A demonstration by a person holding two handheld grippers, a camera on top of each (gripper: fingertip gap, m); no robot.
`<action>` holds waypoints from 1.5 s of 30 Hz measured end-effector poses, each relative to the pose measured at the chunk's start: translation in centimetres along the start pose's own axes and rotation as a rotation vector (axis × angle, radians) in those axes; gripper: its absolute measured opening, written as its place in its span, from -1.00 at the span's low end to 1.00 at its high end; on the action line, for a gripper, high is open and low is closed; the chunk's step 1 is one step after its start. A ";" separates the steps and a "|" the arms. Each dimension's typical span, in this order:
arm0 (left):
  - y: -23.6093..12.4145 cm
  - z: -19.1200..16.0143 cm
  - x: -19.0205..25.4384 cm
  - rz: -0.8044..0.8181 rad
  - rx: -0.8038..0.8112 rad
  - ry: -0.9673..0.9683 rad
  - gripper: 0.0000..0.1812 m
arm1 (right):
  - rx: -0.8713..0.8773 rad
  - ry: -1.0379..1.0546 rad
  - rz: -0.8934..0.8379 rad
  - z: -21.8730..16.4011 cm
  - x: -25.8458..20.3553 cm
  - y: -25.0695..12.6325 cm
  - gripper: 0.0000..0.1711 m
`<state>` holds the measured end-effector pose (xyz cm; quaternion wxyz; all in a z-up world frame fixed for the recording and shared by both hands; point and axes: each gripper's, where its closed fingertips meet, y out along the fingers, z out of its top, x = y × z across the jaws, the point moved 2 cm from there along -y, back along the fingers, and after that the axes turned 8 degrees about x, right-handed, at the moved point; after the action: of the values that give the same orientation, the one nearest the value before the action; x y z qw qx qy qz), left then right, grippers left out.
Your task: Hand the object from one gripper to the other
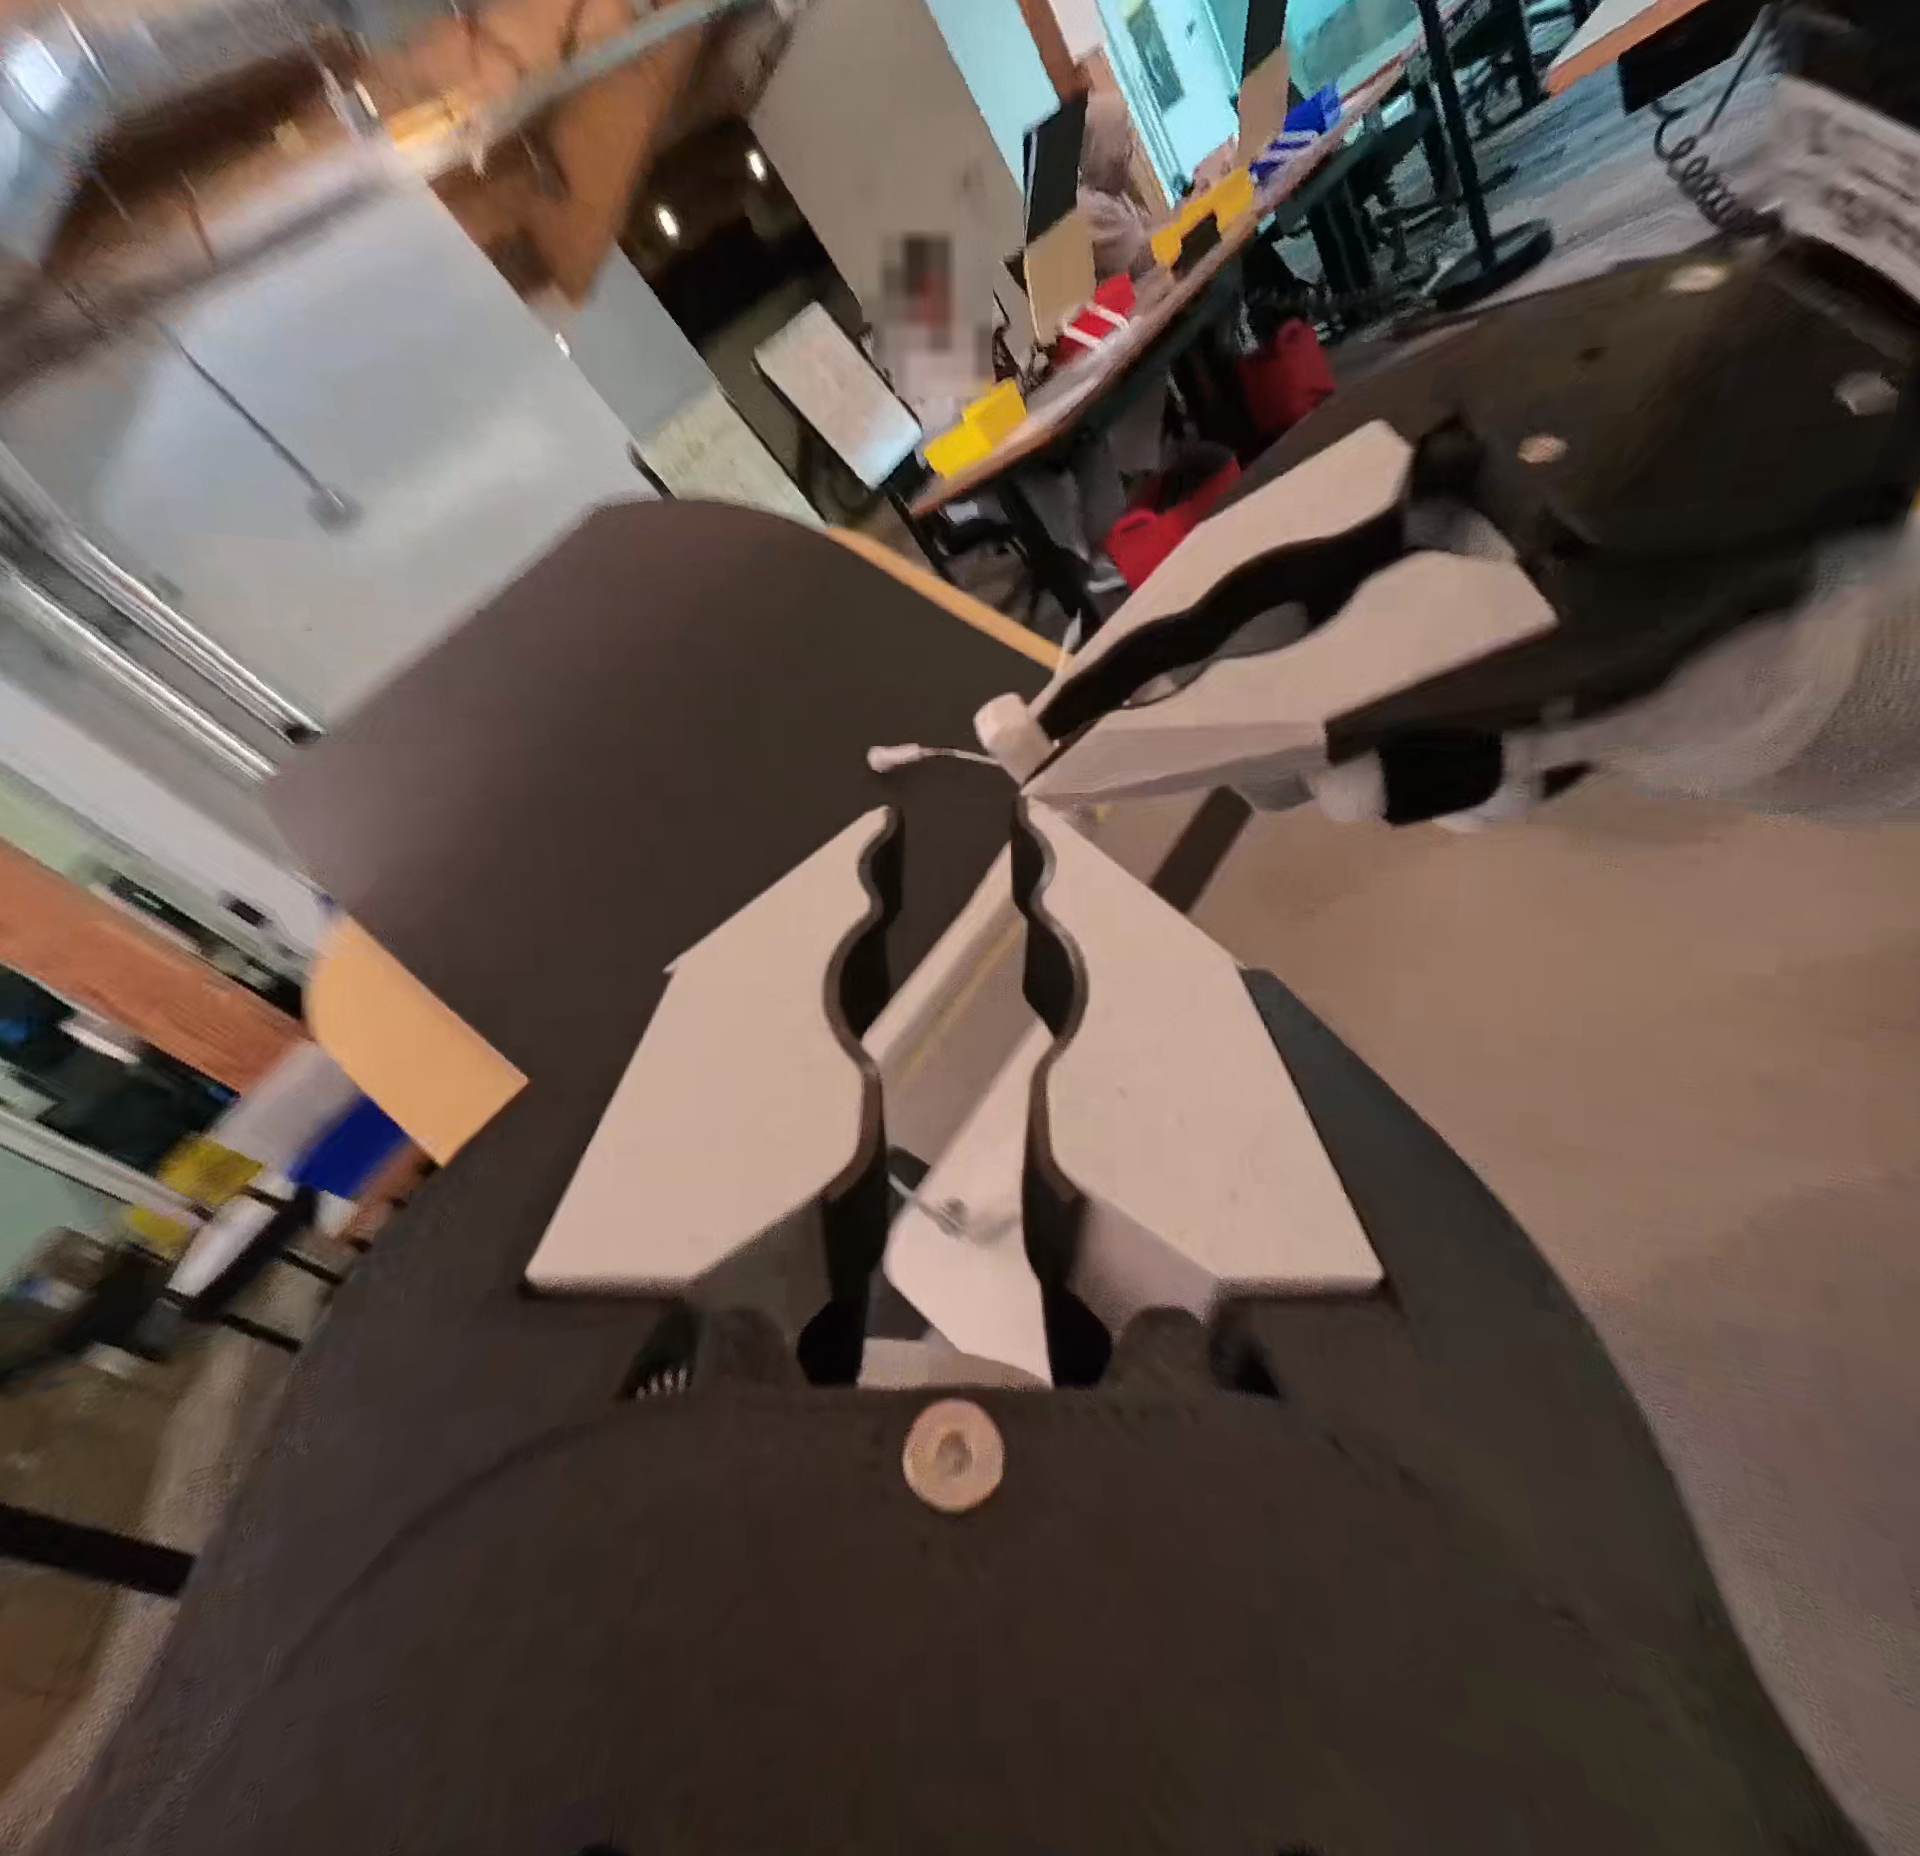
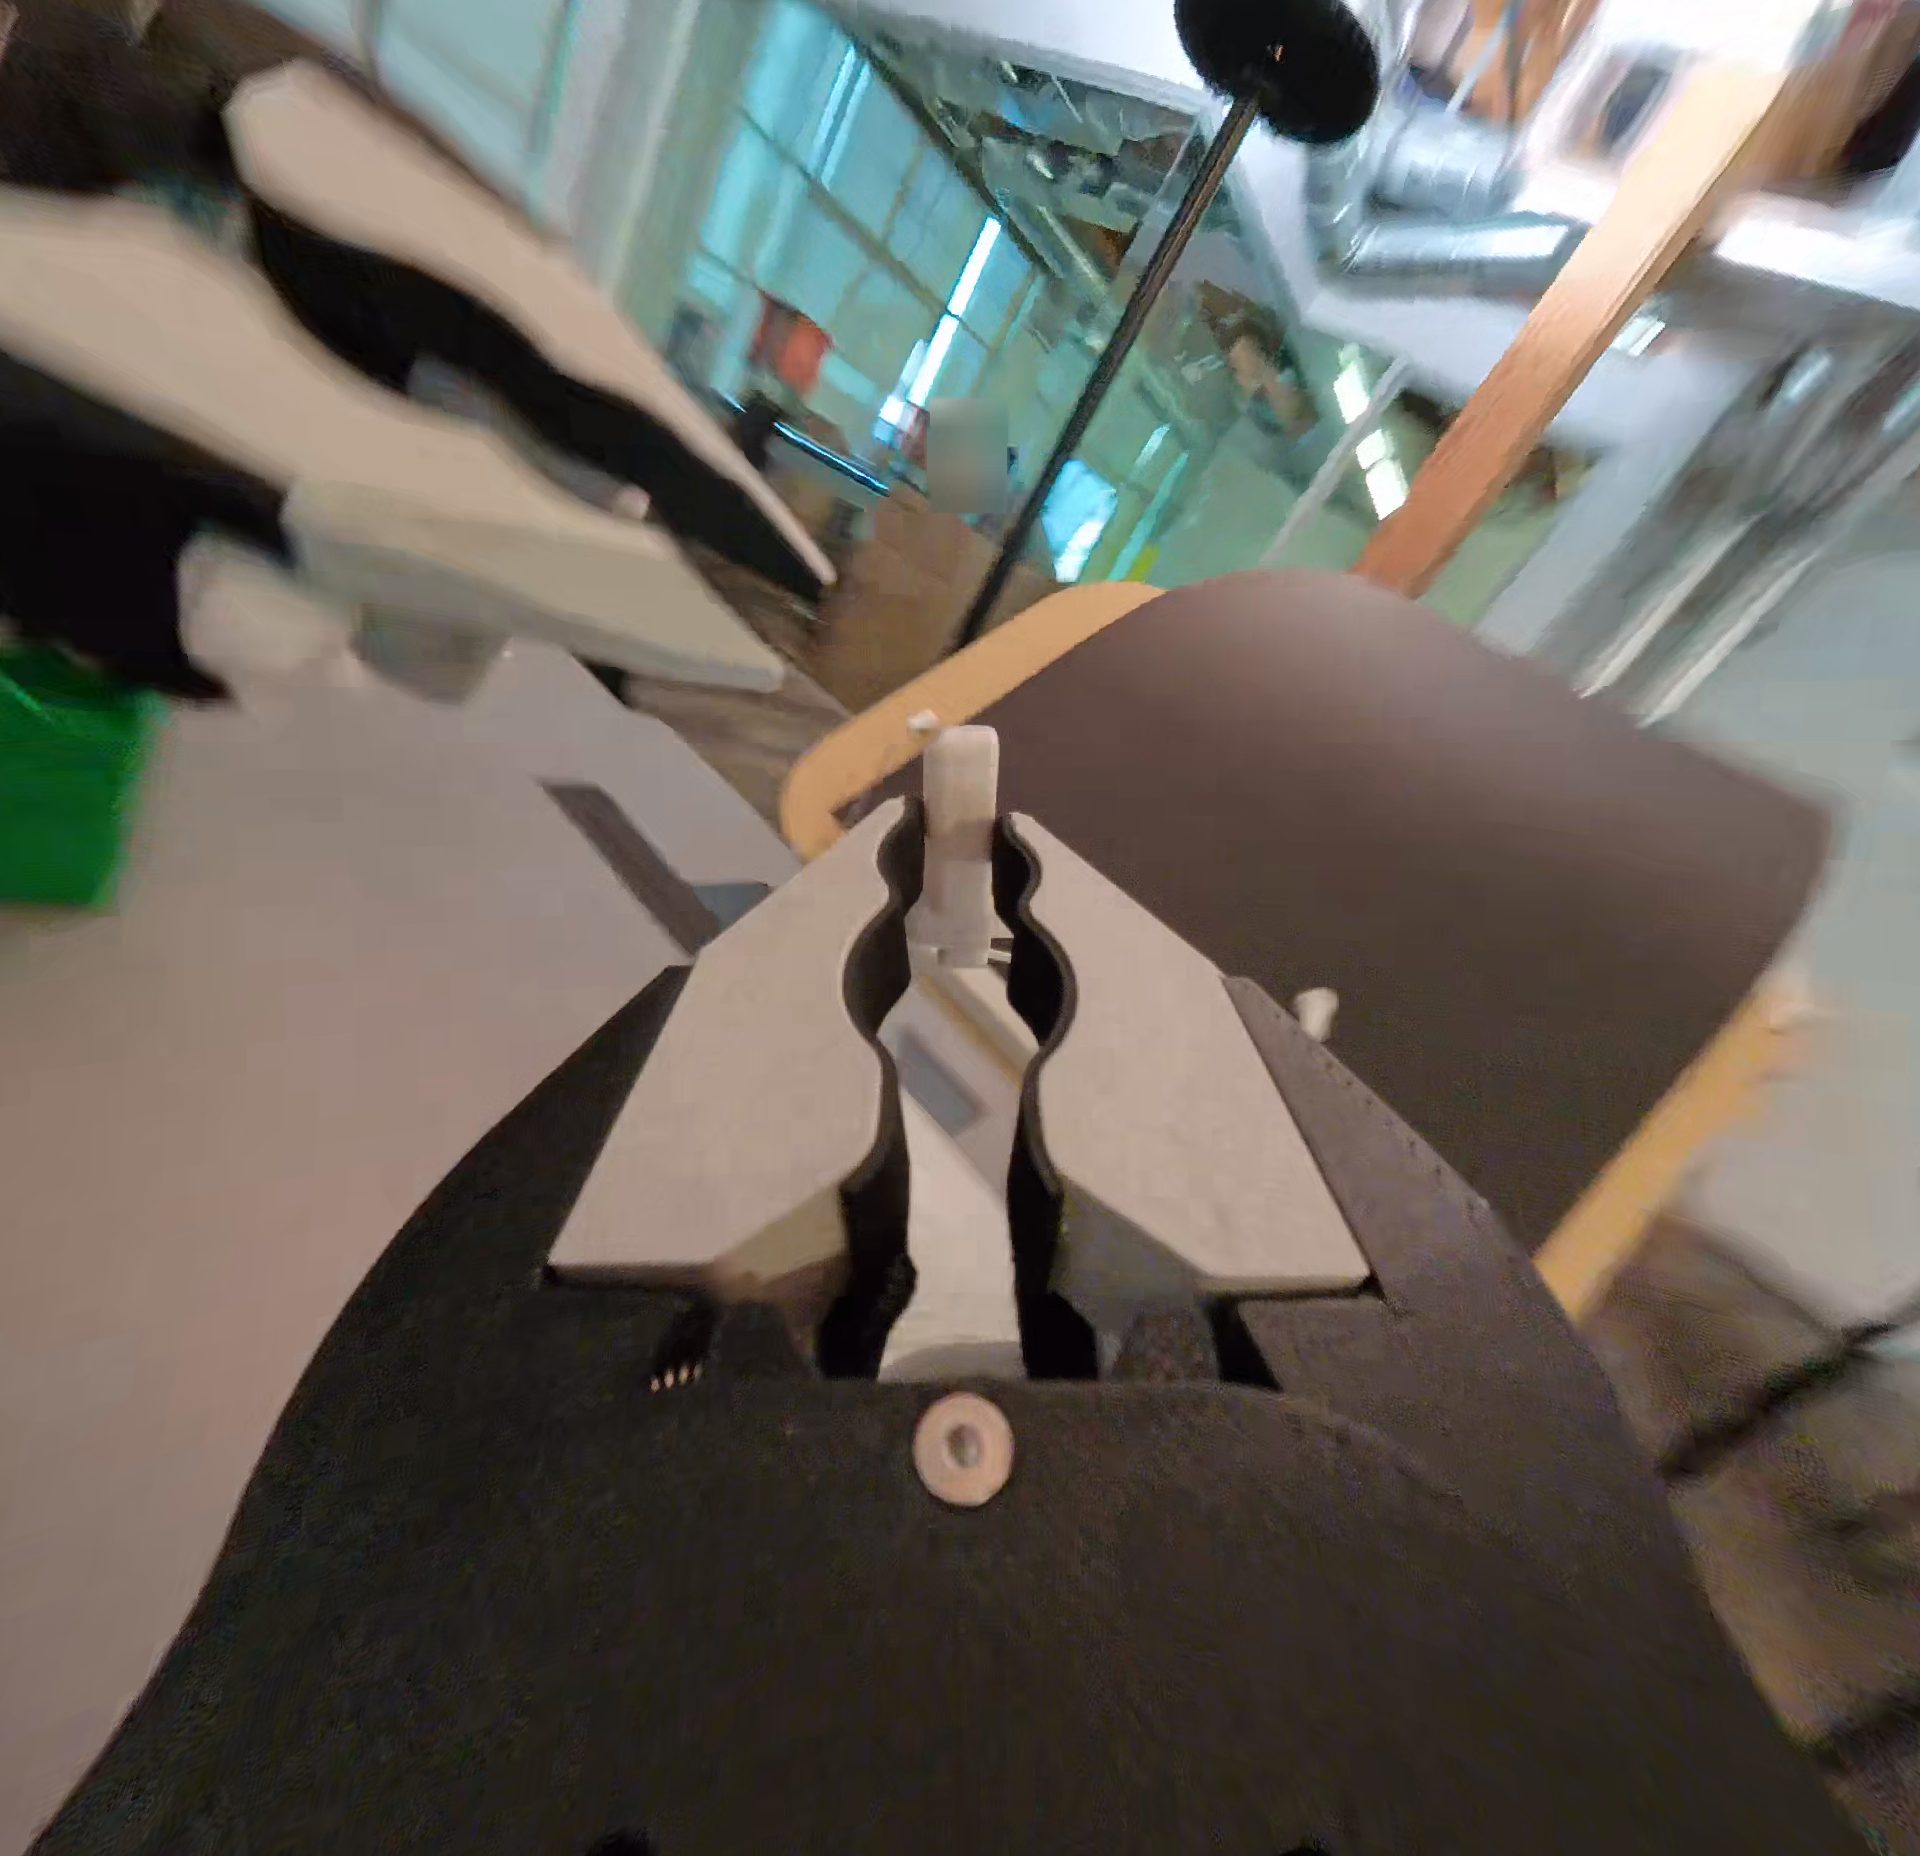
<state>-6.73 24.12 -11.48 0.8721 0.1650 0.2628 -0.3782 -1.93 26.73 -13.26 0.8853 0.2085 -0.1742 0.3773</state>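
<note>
Workshop, dark desk (image 1: 582,726) | right tool (image 2: 961,819) clenched on white object (image 2: 958,850), its long axis lying along the fingers | left tool (image 1: 951,819) released, empty, tip just beside object, gap facing it.

My right gripper (image 2: 958,819) pinches the object (image 2: 961,850); left gripper (image 1: 954,819) just beside, w/ table (image 1: 623,715) behind.

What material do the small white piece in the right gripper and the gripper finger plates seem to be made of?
The small white piece, clamped in the right gripper, looks like matte plastic: opaque, blocky, no shine. The finger plates look like pale grey matte plastic, flat and uniform, with black wavy inner edges, perhaps rubber; blur leaves this open.
</note>
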 end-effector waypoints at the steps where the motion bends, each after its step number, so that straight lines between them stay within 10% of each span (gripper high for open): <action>1: 0.0 0.4 0.2 0.017 0.023 0.071 -0.80 | 0.010 0.149 0.031 -0.1 0.3 0.0 -0.88; 11: 1.7 0.0 2.0 0.169 0.059 0.332 -0.67 | 0.253 0.984 0.185 1.3 1.8 -0.6 -0.88; 31: 1.9 0.3 2.3 0.265 0.127 0.261 -0.88 | 0.392 1.165 0.279 2.6 0.0 -0.3 -0.88; 39: 1.5 -0.4 1.6 0.106 0.027 0.111 -0.88 | 0.329 0.941 0.154 2.4 1.3 -0.5 -0.49; 45: 0.7 -2.9 1.1 -0.046 -0.192 -0.074 -0.88 | 0.130 0.116 0.037 3.2 1.1 -1.3 -0.55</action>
<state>-6.55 25.39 -14.42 0.8842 0.0603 0.2692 -0.3769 -0.76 24.98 -10.32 0.8714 0.2400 -0.1015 0.4157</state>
